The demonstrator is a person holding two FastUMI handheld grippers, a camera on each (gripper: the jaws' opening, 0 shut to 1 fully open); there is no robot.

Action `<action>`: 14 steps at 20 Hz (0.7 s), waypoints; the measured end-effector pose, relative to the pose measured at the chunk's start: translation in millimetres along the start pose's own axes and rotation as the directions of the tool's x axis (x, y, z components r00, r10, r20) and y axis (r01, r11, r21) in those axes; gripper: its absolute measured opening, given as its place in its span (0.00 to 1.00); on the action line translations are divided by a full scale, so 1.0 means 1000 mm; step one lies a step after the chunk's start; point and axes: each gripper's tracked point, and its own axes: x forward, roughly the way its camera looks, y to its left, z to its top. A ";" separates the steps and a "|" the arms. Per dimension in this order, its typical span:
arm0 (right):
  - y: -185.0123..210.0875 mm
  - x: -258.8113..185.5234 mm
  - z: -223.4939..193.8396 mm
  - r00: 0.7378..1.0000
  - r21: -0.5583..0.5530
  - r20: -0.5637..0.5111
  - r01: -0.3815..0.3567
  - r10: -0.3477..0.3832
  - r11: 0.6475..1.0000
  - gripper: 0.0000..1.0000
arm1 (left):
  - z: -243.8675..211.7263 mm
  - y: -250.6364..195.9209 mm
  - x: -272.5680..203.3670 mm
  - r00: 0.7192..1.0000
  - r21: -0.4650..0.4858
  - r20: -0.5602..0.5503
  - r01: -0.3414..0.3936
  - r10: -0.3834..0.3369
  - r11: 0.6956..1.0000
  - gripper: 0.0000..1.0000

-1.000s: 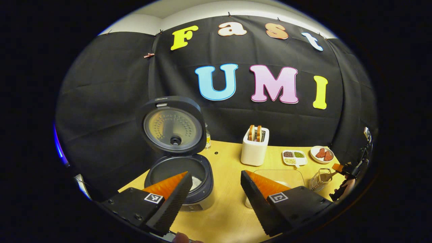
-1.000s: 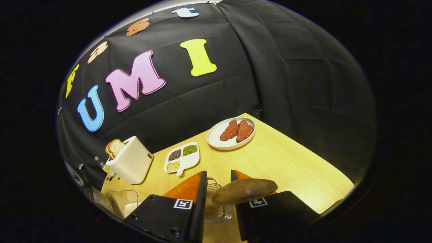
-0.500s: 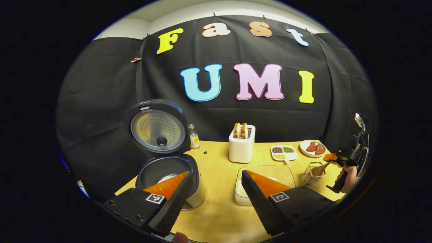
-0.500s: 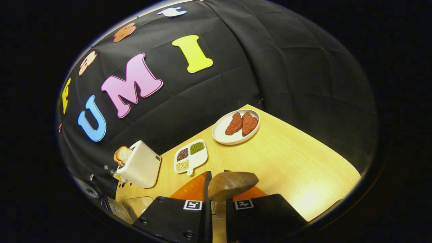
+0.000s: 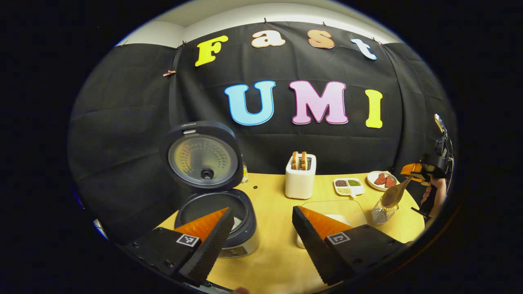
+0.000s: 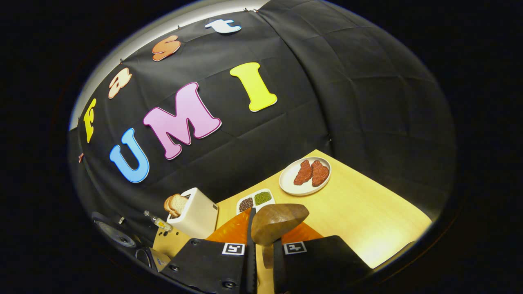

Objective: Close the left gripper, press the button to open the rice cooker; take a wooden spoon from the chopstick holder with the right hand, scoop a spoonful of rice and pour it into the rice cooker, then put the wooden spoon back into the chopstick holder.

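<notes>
The black rice cooker (image 5: 216, 212) stands open at the table's left, its lid (image 5: 204, 157) upright and some white rice in the pot. My left gripper (image 5: 261, 212) hovers open in front of it, holding nothing. In the left gripper view, the wire chopstick holder (image 5: 382, 214) sits at the right, and the wooden spoon (image 5: 392, 196) hangs above it, held by my right gripper (image 5: 412, 169) in a hand. In the right gripper view, my right gripper (image 6: 261, 253) is shut on the spoon's handle, with the spoon's bowl (image 6: 278, 222) sticking up in front.
A clear container of rice (image 5: 335, 208) lies between cooker and holder. Behind stand a white toaster (image 5: 300, 179) with bread, a divided dish of beans (image 5: 347, 185), a plate with meat (image 5: 382, 179) and a small bottle (image 5: 244, 173). The booth's wall bounds the table at back and right.
My right gripper closed on the wooden spoon and lifted it up out of the chopstick holder. The left gripper stayed open and shifted only slightly in front of the cooker.
</notes>
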 end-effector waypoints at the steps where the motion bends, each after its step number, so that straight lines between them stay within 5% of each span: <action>1: 0.011 -0.005 -0.003 1.000 -0.010 -0.004 -0.014 0.014 1.000 0.20 | -0.004 0.005 -0.001 1.000 -0.019 0.000 0.006 -0.006 1.000 0.97; 8: 0.107 -0.018 -0.047 0.982 -0.082 -0.060 -0.182 0.177 0.980 0.15 | -0.051 0.051 0.002 0.998 -0.105 -0.070 -0.003 -0.004 0.995 0.97; 14: 0.126 0.009 -0.111 0.975 -0.272 -0.122 -0.211 0.184 0.939 0.15 | -0.096 0.075 0.009 0.990 -0.121 -0.138 0.001 -0.018 0.993 0.99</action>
